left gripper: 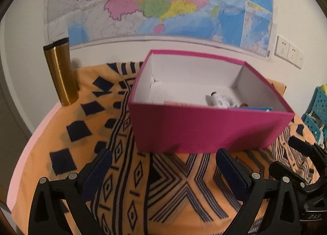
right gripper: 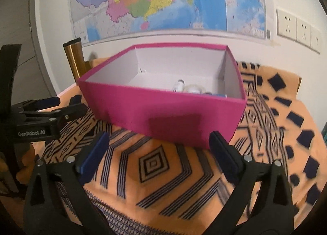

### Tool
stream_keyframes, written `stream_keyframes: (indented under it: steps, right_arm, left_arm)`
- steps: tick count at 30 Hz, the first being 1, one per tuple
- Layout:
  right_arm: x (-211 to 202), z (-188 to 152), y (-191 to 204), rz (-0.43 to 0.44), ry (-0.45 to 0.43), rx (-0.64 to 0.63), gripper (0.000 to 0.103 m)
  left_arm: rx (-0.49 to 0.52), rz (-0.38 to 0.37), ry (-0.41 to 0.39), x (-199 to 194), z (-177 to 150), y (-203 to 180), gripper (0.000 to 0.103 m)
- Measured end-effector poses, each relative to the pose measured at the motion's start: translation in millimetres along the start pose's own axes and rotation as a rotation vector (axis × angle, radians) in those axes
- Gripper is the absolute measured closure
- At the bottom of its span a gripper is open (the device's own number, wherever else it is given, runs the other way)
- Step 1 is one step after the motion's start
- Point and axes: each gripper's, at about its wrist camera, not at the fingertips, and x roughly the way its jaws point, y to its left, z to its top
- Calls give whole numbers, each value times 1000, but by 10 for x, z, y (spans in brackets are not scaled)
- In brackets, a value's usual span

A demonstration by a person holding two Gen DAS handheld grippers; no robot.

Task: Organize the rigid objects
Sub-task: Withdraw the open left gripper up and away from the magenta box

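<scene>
1. Left wrist view: the left claw (left gripper: 163, 165) stands wide open and empty over the orange patterned cloth (left gripper: 175, 190) covering the table. The open magenta cardboard box (left gripper: 204, 130) sits straight ahead, slightly right, its near wall just beyond the fingertips, its long axis running across the view. Small white items (left gripper: 218, 100) and a flat blue thing (left gripper: 255, 109) lie inside, against the near wall towards the right corner. A gold metal tumbler (left gripper: 61, 73) stands at the table's far-left edge.

2. Right wrist view: the right claw (right gripper: 159, 149) is likewise spread and empty, with the same box dead ahead. Both claws look about equally near.
</scene>
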Motion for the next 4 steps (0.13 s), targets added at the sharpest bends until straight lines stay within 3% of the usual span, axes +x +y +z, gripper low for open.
stream_keyframes:
  steps: [4]
  right_arm:
    - [-17, -97, 48, -1, 14, 6, 4]
  left_arm:
    - [24, -7, 31, 24, -104, -74, 0]
